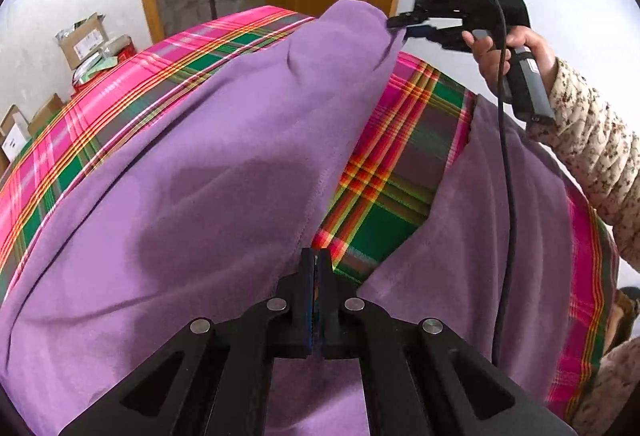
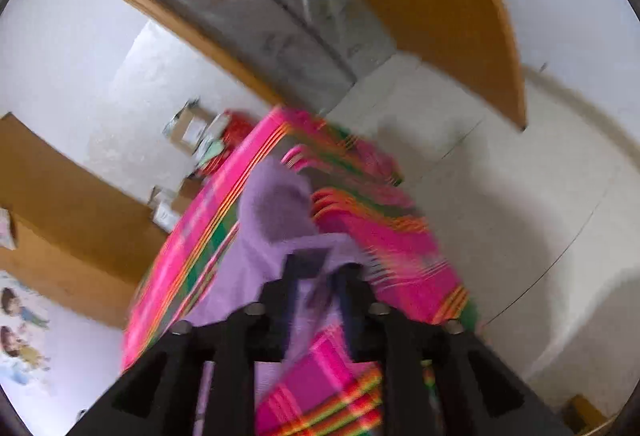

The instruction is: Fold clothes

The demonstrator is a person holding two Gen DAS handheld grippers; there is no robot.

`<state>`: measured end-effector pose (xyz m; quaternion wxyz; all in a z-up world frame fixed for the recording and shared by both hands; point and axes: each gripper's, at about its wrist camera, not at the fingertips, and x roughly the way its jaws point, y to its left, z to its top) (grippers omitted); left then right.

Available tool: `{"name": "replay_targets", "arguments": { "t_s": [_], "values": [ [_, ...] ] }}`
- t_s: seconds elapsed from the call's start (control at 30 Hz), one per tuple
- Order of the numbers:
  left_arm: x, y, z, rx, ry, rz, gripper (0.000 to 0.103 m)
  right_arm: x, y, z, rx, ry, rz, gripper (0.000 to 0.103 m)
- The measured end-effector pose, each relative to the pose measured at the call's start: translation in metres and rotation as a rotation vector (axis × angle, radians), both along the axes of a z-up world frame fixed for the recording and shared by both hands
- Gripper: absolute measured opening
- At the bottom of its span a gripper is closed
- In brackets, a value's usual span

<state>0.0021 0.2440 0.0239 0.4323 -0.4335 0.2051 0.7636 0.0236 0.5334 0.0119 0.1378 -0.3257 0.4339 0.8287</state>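
Bright plaid cloth (image 1: 384, 171) is covering the bed, and a purple garment (image 1: 208, 171) is lying spread over it. Left gripper (image 1: 319, 268) is pinching the garment's near edge with its fingers together; right gripper (image 1: 404, 27) is clamping a far corner, lifting it above the bed.

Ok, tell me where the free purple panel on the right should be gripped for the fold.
Grip the second panel at its hemmed inner edge beside the plaid gap, coming in low from that gap. That edge lies flat and open on the plaid sheet, while the purple garment is already pinched by the right gripper and the left gripper.
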Motion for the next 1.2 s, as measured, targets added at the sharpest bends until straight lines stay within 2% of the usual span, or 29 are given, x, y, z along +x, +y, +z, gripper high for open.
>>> {"name": "replay_targets", "arguments": {
  "t_s": [0.07, 0.1, 0.17, 0.23, 0.43, 0.5, 0.67, 0.77, 0.83, 0.93, 1.0, 1.1, 1.17, 1.2],
  "values": [
    [-0.001, 0.0, 0.0, 0.001, -0.004, 0.006, 0.001, -0.003, -0.002, 0.003, 0.014, 0.012, 0.007, 0.022],
    [-0.002, 0.001, -0.001, 0.002, -0.007, 0.009, 0.001, -0.005, -0.004, 0.005, 0.023, 0.019, 0.009, 0.003],
    [-0.003, 0.001, -0.001, 0.003, -0.011, 0.016, 0.001, -0.004, -0.009, 0.014, 0.07, 0.04, 0.018, 0.003],
    [-0.005, 0.001, -0.002, 0.006, -0.017, 0.024, 0.001, 0.002, -0.016, 0.028, 0.161, 0.06, 0.008, 0.003],
    [-0.008, -0.003, -0.005, 0.006, -0.033, 0.042, 0.001, 0.012, -0.06, 0.079, 0.572, 0.075, -0.006, 0.003],
    [-0.009, -0.004, -0.005, 0.007, -0.034, 0.043, 0.001, 0.011, -0.076, 0.088, 0.701, 0.055, 0.003, 0.003],
    [-0.008, -0.006, -0.004, 0.007, -0.033, 0.042, 0.001, -0.004, -0.091, 0.073, 0.807, -0.11, 0.043, 0.003],
    [-0.007, -0.006, -0.004, 0.007, -0.032, 0.041, 0.001, 0.007, -0.075, 0.064, 0.668, -0.088, 0.058, 0.003],
    [-0.006, -0.006, -0.004, 0.005, -0.031, 0.041, 0.001, 0.014, -0.055, 0.054, 0.457, -0.052, 0.116, 0.005],
    [-0.008, -0.007, -0.002, 0.01, -0.03, 0.047, 0.001, 0.028, -0.03, 0.046, 0.225, 0.011, 0.188, 0.005],
    [-0.009, -0.008, 0.002, 0.024, -0.032, 0.054, 0.001, 0.04, -0.018, 0.043, 0.17, 0.035, 0.181, 0.005],
    [-0.012, -0.009, 0.007, 0.049, -0.035, 0.067, 0.003, 0.065, 0.001, 0.041, 0.136, 0.086, 0.086, 0.008],
    [-0.014, -0.009, 0.012, 0.068, -0.035, 0.079, 0.004, 0.074, 0.013, 0.035, 0.099, 0.089, 0.026, 0.016],
    [-0.016, -0.009, 0.013, 0.079, -0.038, 0.09, 0.007, 0.074, 0.015, 0.031, 0.093, 0.071, 0.018, 0.026]
  ]
}}
